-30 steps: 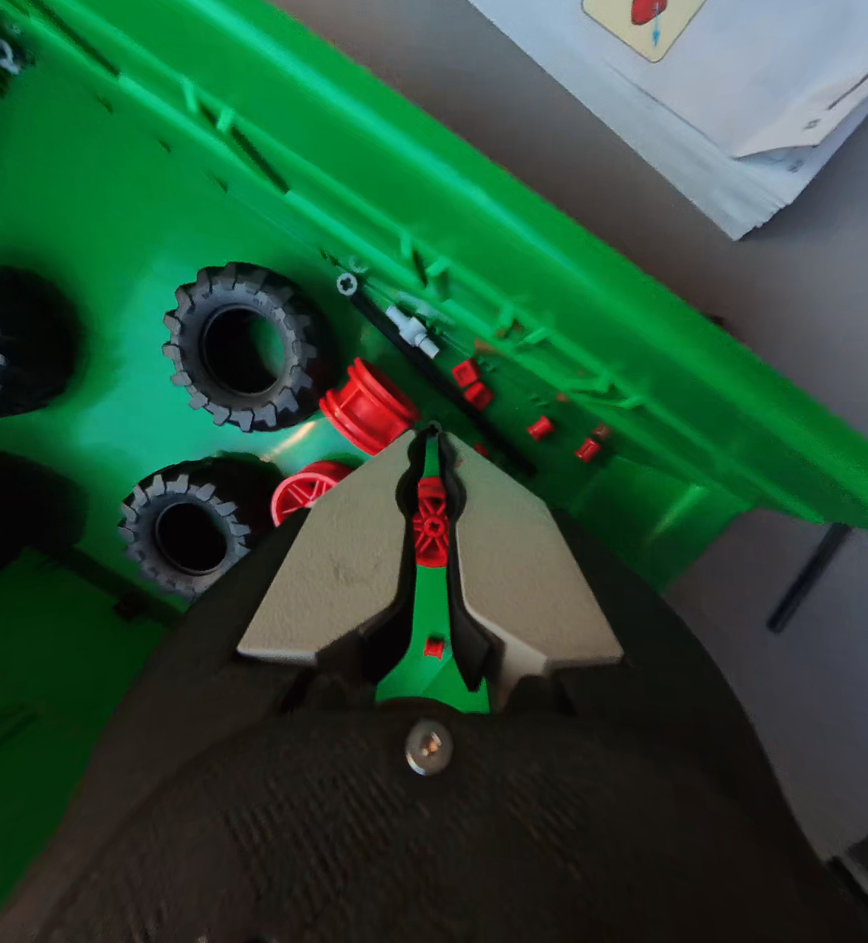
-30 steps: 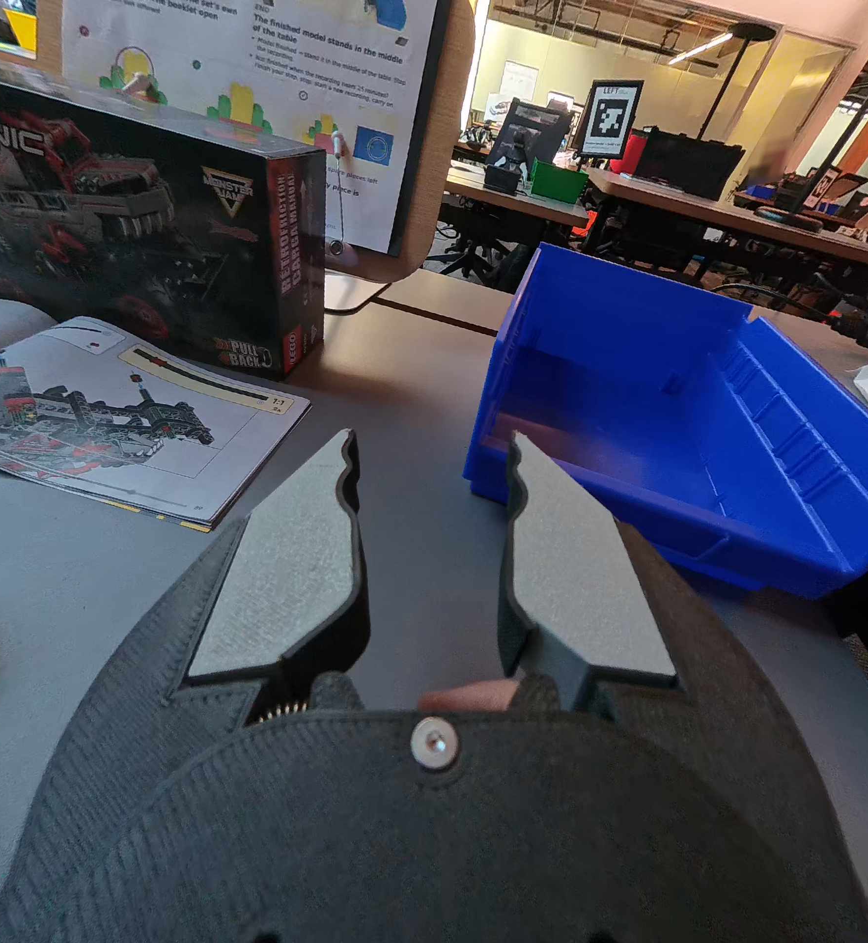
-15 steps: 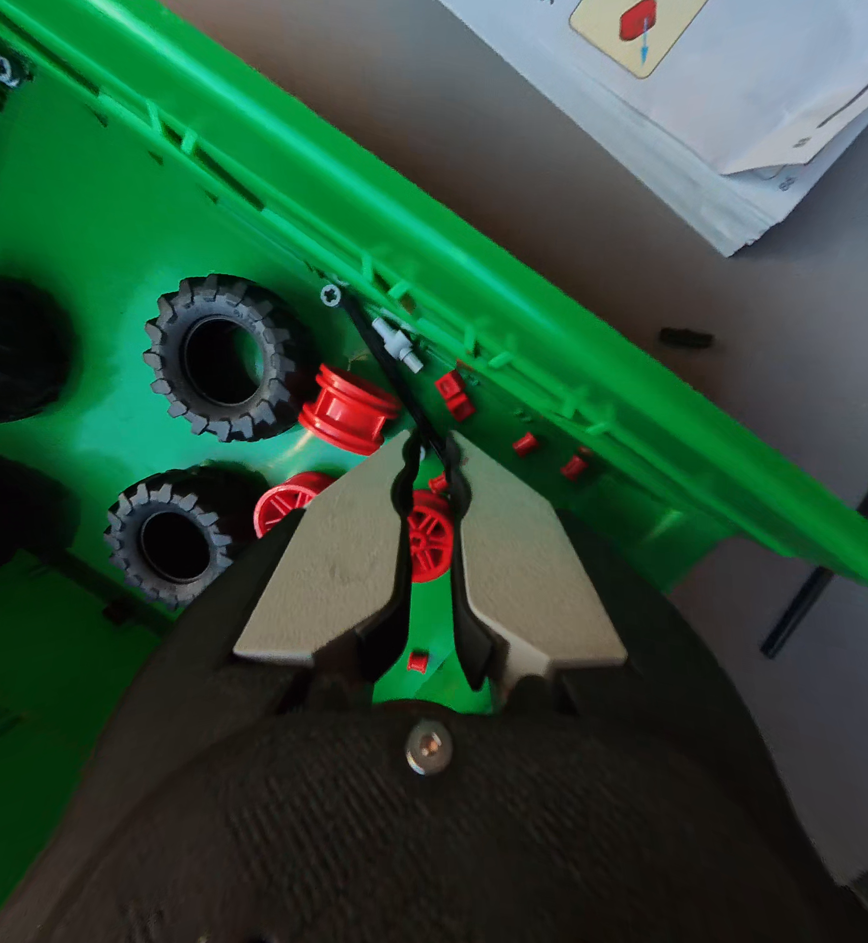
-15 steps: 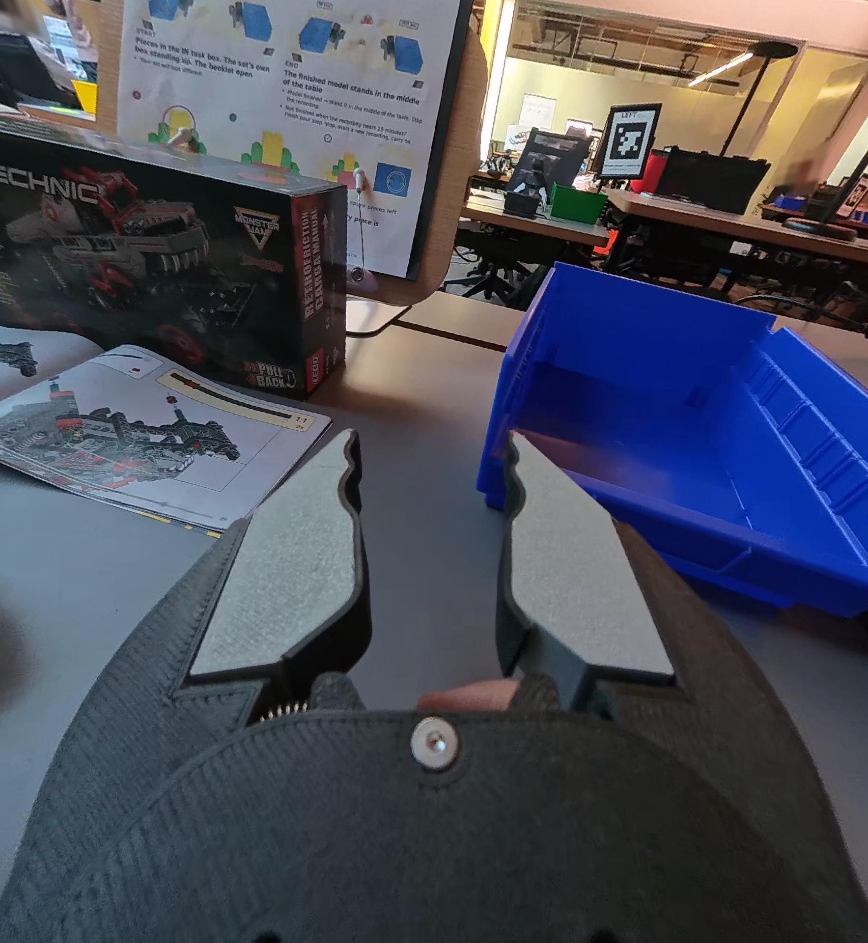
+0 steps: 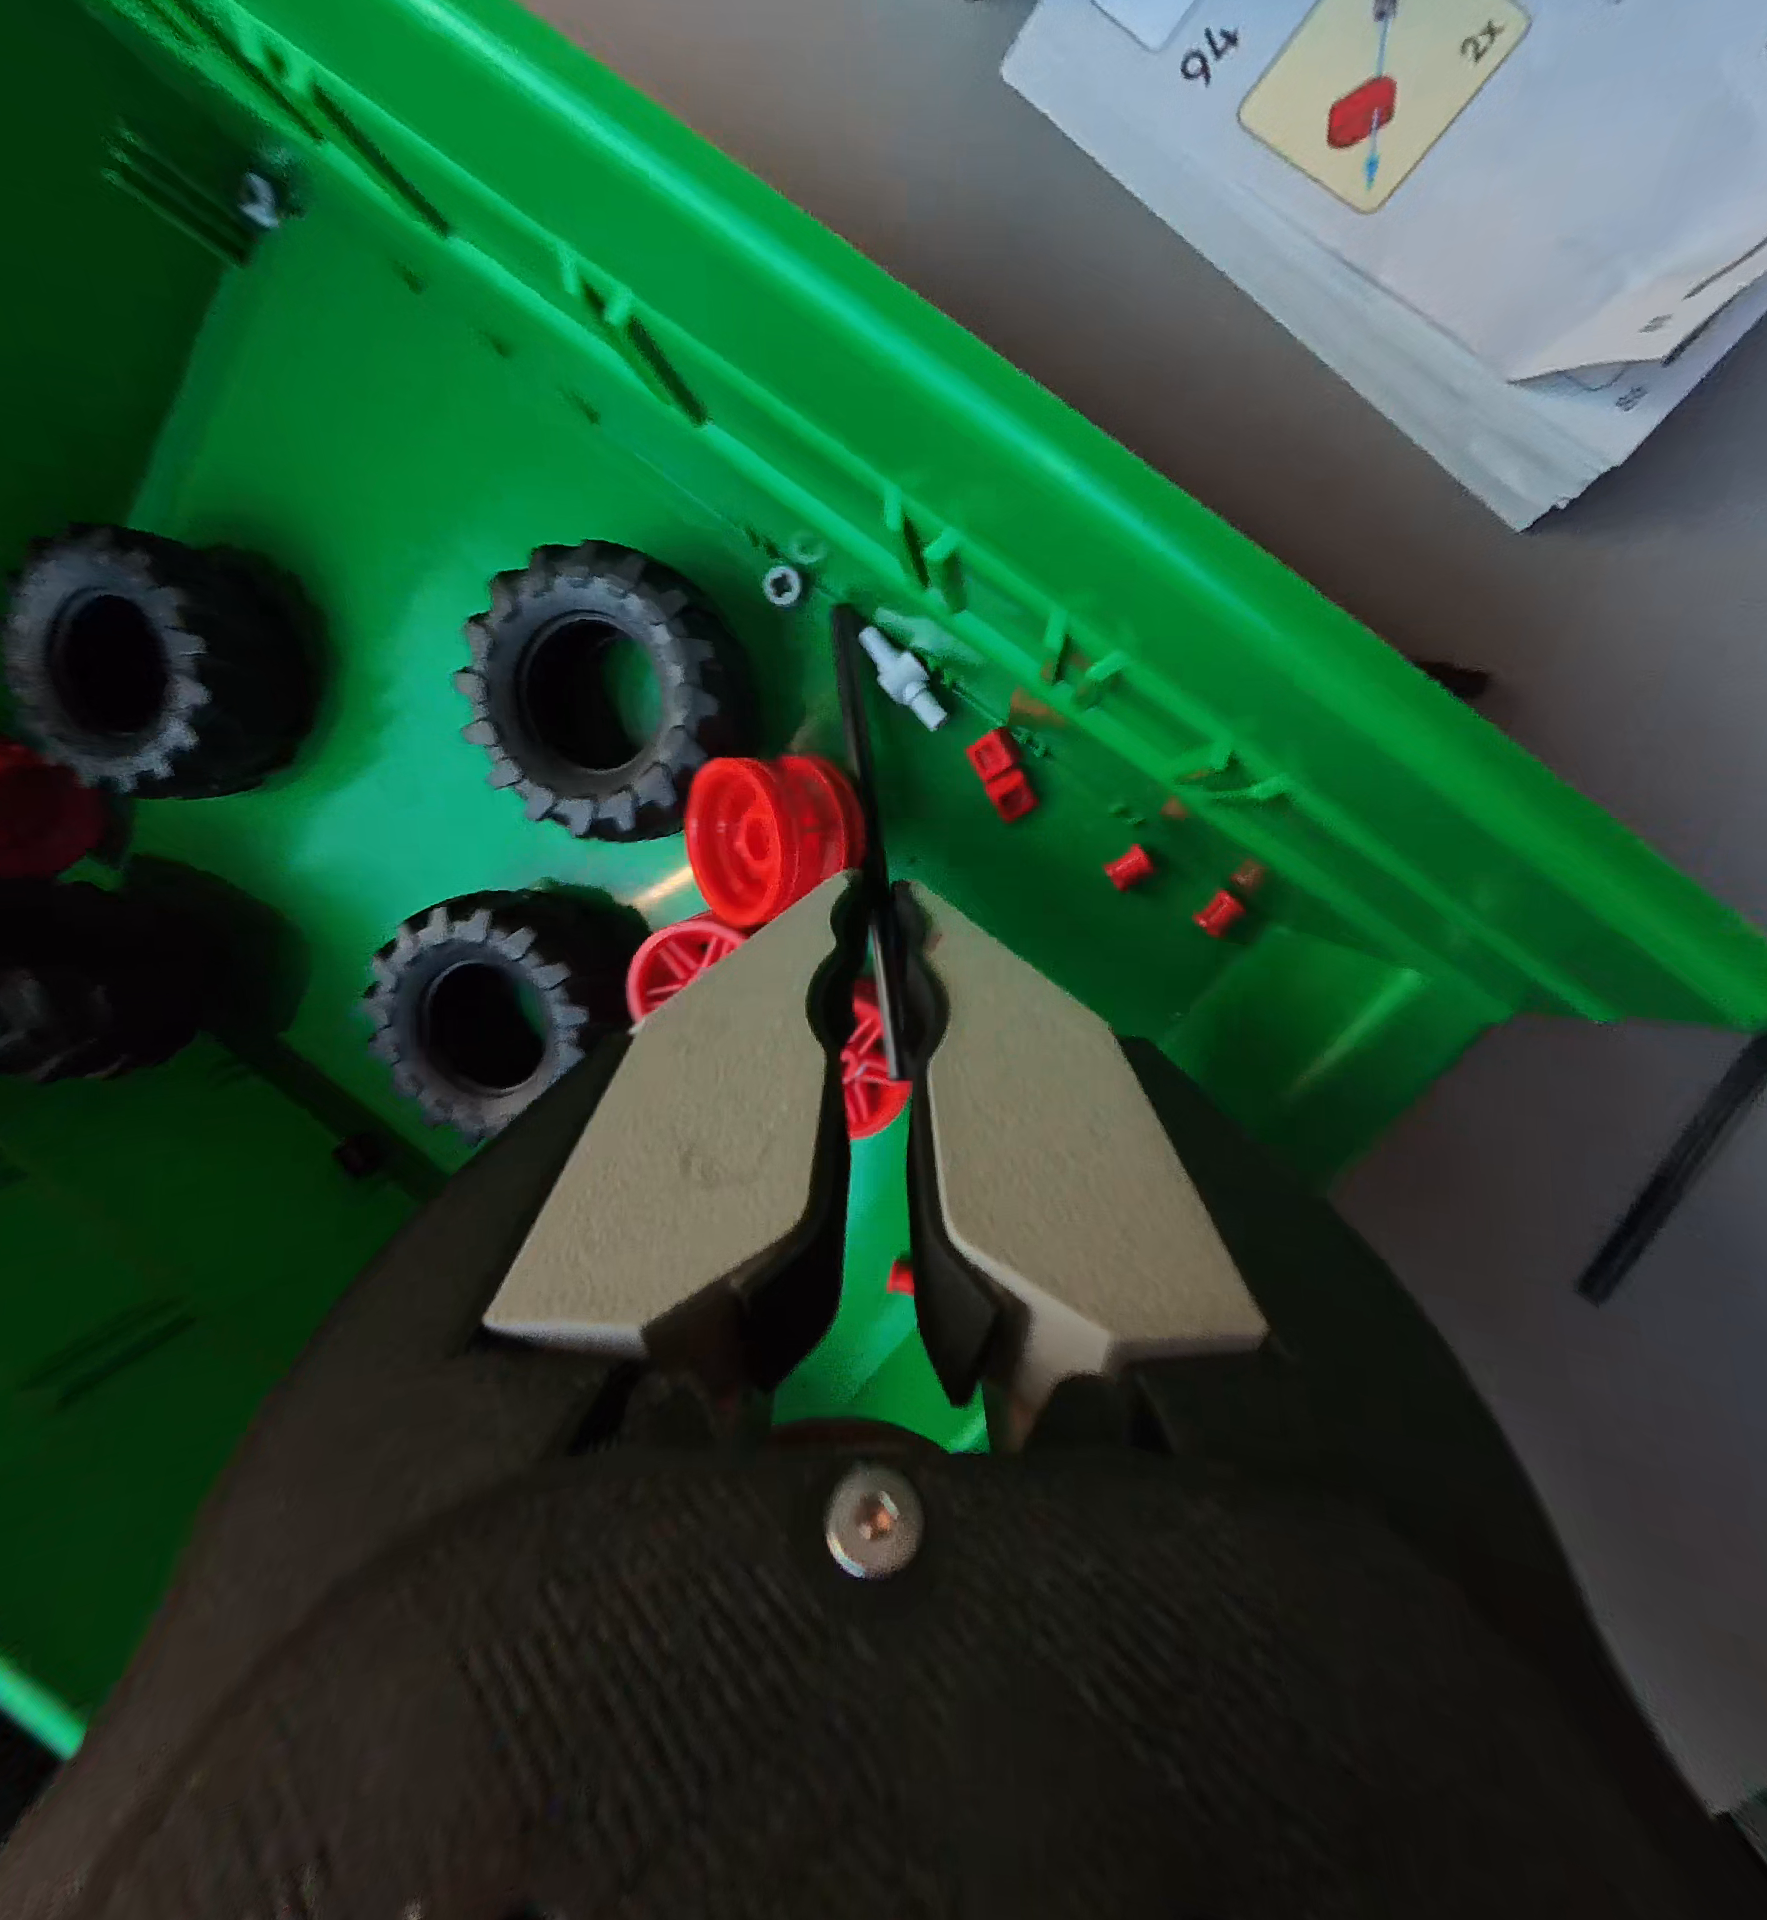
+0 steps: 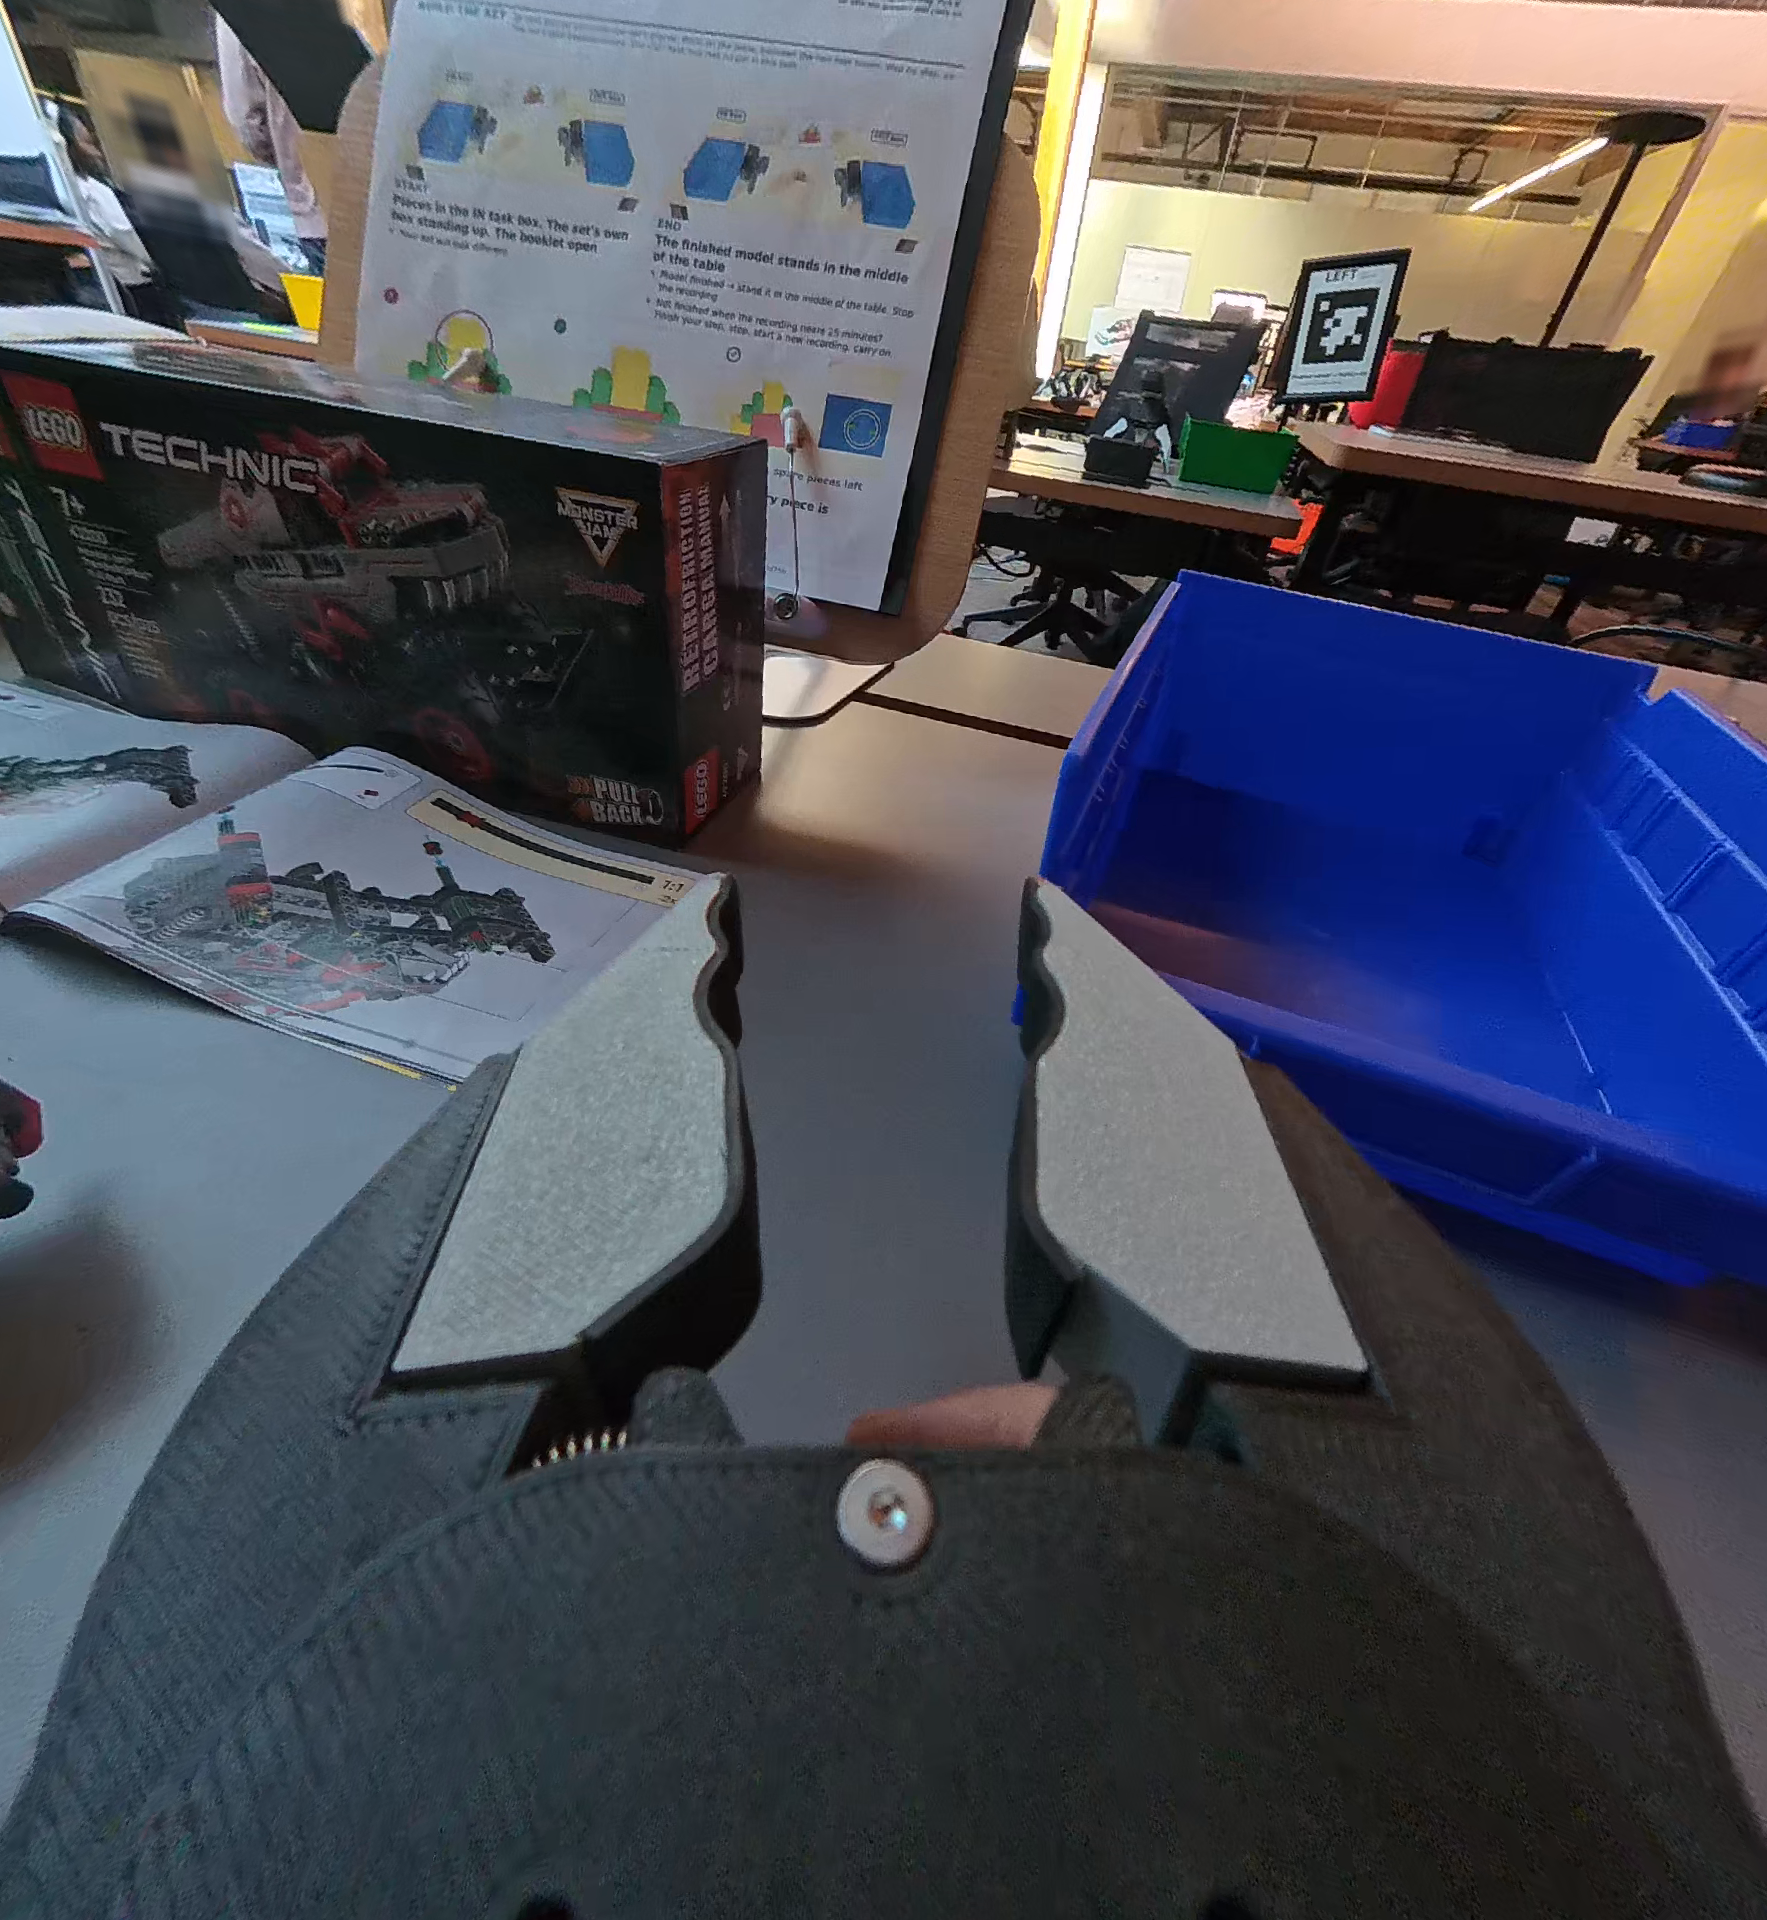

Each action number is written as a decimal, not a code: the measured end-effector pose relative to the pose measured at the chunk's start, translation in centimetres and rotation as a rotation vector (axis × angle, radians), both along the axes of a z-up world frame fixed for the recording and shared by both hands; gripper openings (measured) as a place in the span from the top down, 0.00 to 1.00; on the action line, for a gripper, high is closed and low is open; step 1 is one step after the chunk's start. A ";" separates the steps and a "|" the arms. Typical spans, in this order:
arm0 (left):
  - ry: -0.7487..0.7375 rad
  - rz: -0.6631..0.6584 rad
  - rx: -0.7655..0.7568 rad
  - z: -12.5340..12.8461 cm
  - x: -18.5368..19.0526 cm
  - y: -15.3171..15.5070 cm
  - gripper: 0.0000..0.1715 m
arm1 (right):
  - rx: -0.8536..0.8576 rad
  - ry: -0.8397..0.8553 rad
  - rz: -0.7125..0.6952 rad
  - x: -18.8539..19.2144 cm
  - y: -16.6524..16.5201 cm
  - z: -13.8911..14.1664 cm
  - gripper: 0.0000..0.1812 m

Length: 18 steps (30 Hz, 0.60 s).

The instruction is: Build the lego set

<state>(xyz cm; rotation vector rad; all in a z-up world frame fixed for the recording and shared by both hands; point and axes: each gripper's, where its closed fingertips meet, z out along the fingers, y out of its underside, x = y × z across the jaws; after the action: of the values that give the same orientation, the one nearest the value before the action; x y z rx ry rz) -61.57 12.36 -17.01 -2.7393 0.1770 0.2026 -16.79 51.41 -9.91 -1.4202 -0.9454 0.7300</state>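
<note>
Pinched in the left tongs, a thin black axle stands straight.

Left side: green bin floor is crowded by black tyres and a red wheel hub. A narrow lane is left along the bin wall, dotted with small red pins and a grey connector.

Right side: open counter is seen ahead of the right claw, a clear corridor. It is bounded on the right by the blue bin, on the left by the open instruction booklet, and at the back by the set box.
</note>
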 end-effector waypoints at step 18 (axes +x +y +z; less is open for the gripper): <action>0.132 0.016 0.221 12.8 1.7 -2.5 1.00 | -0.017 0.058 0.083 -0.3 -1.4 0.8 0.73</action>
<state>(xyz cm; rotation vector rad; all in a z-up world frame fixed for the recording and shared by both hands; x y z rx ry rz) -59.90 9.89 -4.18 -2.5096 0.1591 0.3848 -17.05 50.05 -9.14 -1.3732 -0.9593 0.8386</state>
